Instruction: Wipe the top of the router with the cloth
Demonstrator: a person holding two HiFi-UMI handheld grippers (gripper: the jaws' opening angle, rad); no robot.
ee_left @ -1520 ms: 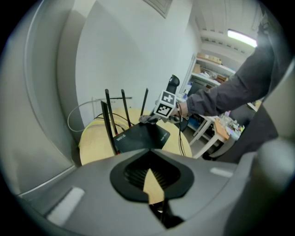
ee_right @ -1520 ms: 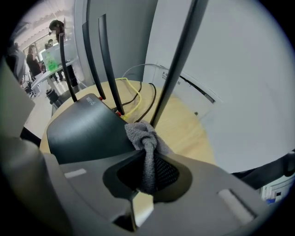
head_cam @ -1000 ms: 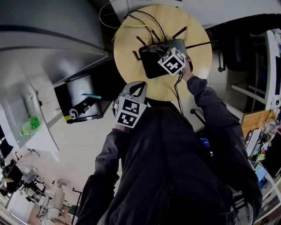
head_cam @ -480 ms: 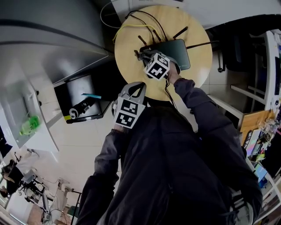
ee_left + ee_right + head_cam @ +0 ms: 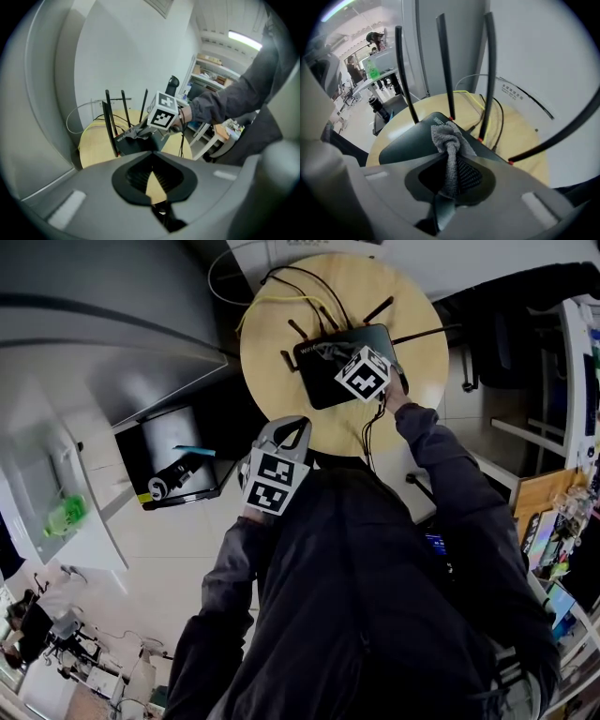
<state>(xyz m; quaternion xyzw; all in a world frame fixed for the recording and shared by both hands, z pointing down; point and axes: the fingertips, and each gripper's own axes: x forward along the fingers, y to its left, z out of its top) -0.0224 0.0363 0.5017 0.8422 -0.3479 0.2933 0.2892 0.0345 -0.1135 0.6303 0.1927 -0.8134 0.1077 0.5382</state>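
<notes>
Cloth [image 5: 449, 140] between right gripper [image 5: 451, 176] jaws

Bright, even indoor light | ceiling strip light [image 5: 243, 40] glares in left gripper view | heavy fisheye bending, black corners | nearest foreground blurred, shadows soft

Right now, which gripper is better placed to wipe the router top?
Right. The right gripper is shut on the cloth, which rests on the router. The left gripper is shut, empty, back from the router.
</notes>
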